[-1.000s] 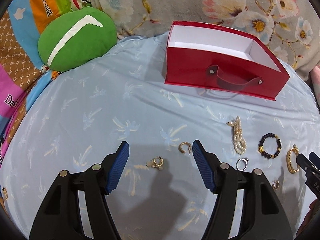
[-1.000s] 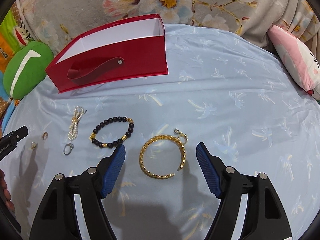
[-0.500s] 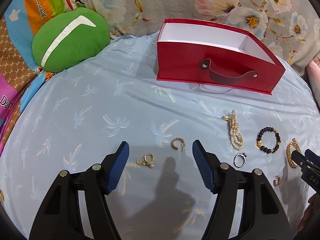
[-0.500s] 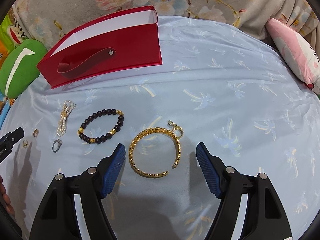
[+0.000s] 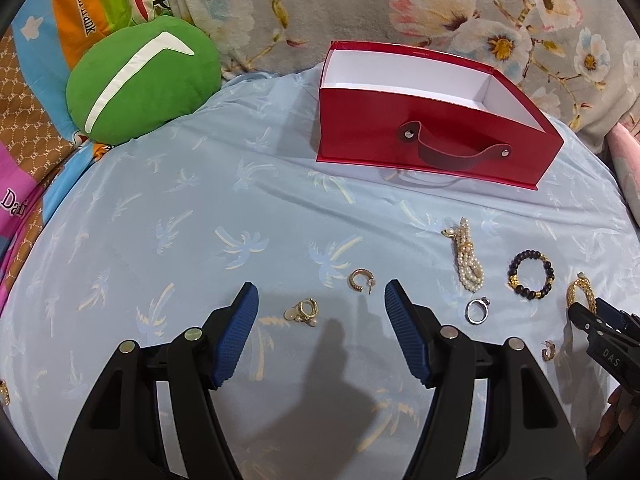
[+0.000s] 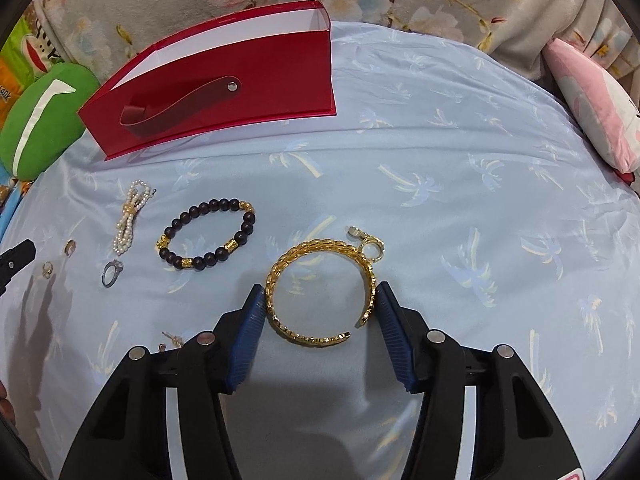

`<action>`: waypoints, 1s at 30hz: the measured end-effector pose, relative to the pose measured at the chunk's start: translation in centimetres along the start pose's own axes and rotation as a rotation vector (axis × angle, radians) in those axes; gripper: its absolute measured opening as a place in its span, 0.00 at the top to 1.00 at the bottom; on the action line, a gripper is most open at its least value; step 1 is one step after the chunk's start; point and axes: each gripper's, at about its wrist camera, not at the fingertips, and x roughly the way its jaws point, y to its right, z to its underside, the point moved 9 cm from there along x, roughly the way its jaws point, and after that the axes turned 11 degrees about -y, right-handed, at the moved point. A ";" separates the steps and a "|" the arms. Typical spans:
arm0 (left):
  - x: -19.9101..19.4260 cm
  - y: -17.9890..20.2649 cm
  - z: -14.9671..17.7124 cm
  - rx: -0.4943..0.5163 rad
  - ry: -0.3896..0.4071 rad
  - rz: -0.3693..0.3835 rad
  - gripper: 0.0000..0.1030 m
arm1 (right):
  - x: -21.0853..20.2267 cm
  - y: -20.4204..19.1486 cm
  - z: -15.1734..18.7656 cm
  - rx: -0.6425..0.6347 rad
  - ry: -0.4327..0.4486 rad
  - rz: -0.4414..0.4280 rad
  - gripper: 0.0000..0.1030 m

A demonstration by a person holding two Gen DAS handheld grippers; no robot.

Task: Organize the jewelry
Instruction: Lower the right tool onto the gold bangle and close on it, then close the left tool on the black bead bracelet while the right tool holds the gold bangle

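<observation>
An open red box (image 5: 432, 136) with a strap handle stands at the back of the blue cloth; it also shows in the right wrist view (image 6: 224, 80). My right gripper (image 6: 320, 300) is open, its fingers on either side of the gold chain bangle (image 6: 320, 288). My left gripper (image 5: 318, 304) is open above a gold earring with pearls (image 5: 304, 310); a gold hoop earring (image 5: 362, 280) lies just beyond. A pearl bracelet (image 6: 130, 220), a dark bead bracelet (image 6: 208, 236), a silver ring (image 6: 111, 274) and a small earring (image 6: 172, 340) lie left of the bangle.
A green cushion (image 5: 140, 84) sits at the back left, a pink cushion (image 6: 592, 104) at the right. Floral fabric (image 5: 440, 4) rises behind the box. The blue palm-print cloth (image 5: 180, 208) covers the surface.
My right gripper has moved forward and lower so its fingers now flank the gold bangle. My left gripper has drawn back slightly; the earrings sit farther ahead between its fingers.
</observation>
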 end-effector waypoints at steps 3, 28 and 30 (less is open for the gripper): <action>-0.5 -0.1 0.3 0.003 0.000 0.011 0.38 | -0.5 -0.1 0.2 -0.001 0.008 -0.012 0.48; 1.5 18.7 -1.0 0.276 -0.033 0.208 0.38 | -3.2 3.8 1.3 0.051 0.029 0.010 0.47; 2.0 19.6 -0.6 0.295 -0.052 0.217 0.38 | -3.2 4.3 1.2 0.061 0.027 0.012 0.47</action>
